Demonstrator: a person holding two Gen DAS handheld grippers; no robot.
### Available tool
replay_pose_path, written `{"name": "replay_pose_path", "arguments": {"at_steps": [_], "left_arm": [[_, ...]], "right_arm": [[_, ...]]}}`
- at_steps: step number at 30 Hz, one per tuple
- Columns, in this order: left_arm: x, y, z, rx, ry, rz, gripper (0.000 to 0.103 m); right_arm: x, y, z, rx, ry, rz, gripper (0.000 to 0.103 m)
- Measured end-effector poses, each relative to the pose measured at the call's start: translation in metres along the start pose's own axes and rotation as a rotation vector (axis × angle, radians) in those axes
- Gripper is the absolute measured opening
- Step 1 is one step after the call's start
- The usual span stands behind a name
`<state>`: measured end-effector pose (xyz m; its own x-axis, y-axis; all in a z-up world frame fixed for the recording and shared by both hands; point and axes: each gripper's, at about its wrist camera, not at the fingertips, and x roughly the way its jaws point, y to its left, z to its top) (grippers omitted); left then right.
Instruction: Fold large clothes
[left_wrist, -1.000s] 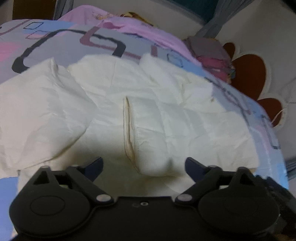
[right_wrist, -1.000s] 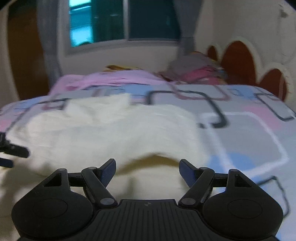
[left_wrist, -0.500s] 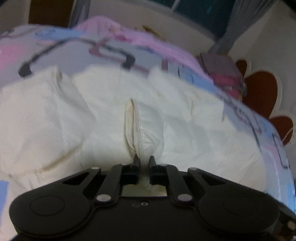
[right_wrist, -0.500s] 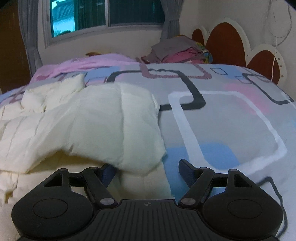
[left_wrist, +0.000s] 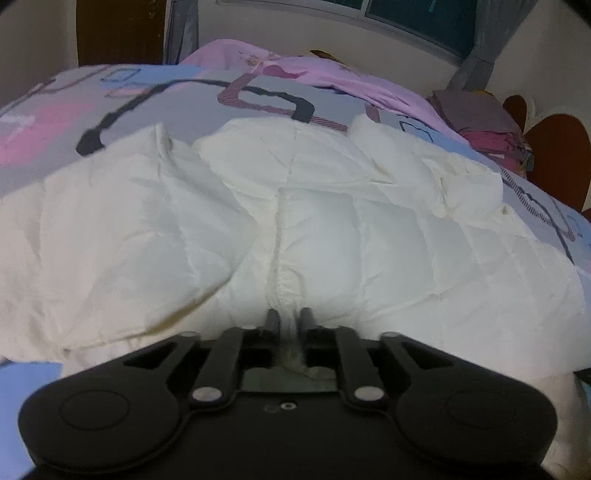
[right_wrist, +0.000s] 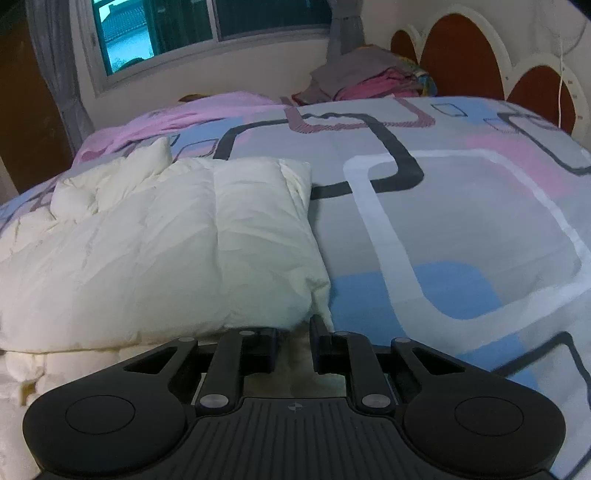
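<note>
The puffy white quilted jacket (left_wrist: 332, 236) lay spread on a grey, pink and blue patterned bedspread (right_wrist: 461, 206) under a window (right_wrist: 207, 33). The left gripper (left_wrist: 289, 320), jaws opening, pinched its hem; the right gripper (right_wrist: 294, 334), closing, had fabric between its jaws.

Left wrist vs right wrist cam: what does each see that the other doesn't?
Left wrist only: the left gripper, opening with a puckered hem of the white padded jacket between its fingers.

Right wrist only: the right gripper, closing at the jacket's near corner, and a wide bare stretch of bedspread.

Both: jacket, patterned bedspread, window, folded clothes pile, headboard.
</note>
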<state>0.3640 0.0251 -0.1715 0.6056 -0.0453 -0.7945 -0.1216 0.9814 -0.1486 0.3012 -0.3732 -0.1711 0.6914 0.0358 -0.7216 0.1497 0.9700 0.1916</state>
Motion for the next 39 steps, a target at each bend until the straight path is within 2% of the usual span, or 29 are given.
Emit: {"name": "replay_pose_path", "arguments": {"at_steps": [1, 3, 6, 10, 13, 17, 19, 24, 29, 32, 36, 39], "left_arm": [[-0.005, 0.003, 0.0, -0.001, -0.011, 0.016, 0.039], [-0.022, 0.012, 0.002, -0.016, -0.052, 0.04, 0.066], [-0.042, 0.014, 0.004, 0.016, -0.124, 0.07, 0.066], [-0.038, -0.009, 0.015, 0.05, -0.129, 0.013, 0.068], [-0.021, -0.032, 0.016, 0.11, -0.134, -0.001, 0.071], [0.011, -0.043, 0.015, 0.131, -0.114, 0.059, 0.065], [0.025, -0.04, 0.012, 0.128, -0.084, 0.09, 0.065], [0.033, -0.04, 0.003, 0.144, -0.083, 0.109, 0.068], [0.033, -0.04, 0.004, 0.153, -0.078, 0.115, 0.07], [0.02, -0.039, 0.007, 0.149, -0.09, 0.137, 0.068], [-0.005, -0.03, 0.005, 0.119, -0.093, 0.107, 0.073], [-0.02, -0.021, 0.002, 0.091, -0.082, 0.108, 0.077]], "right_arm": [[-0.009, -0.003, 0.001, 0.007, -0.011, 0.008, 0.016], [-0.026, -0.005, 0.006, -0.001, -0.057, 0.012, 0.017], [-0.034, 0.003, 0.02, -0.055, -0.124, -0.004, 0.017], [-0.011, 0.018, 0.04, -0.068, -0.139, 0.018, 0.02], [0.016, 0.03, 0.054, -0.095, -0.147, 0.005, 0.02], [0.049, 0.037, 0.073, -0.101, -0.161, -0.008, 0.02], [0.065, 0.039, 0.08, -0.105, -0.173, -0.022, 0.02], [0.109, 0.028, 0.072, -0.154, -0.112, -0.09, 0.02], [0.104, 0.025, 0.073, -0.145, -0.093, -0.111, 0.02], [0.069, 0.034, 0.071, -0.125, -0.159, -0.045, 0.02], [0.042, 0.05, 0.05, -0.164, -0.16, 0.023, 0.02], [0.047, 0.055, 0.032, -0.216, -0.118, -0.008, 0.02]]}}
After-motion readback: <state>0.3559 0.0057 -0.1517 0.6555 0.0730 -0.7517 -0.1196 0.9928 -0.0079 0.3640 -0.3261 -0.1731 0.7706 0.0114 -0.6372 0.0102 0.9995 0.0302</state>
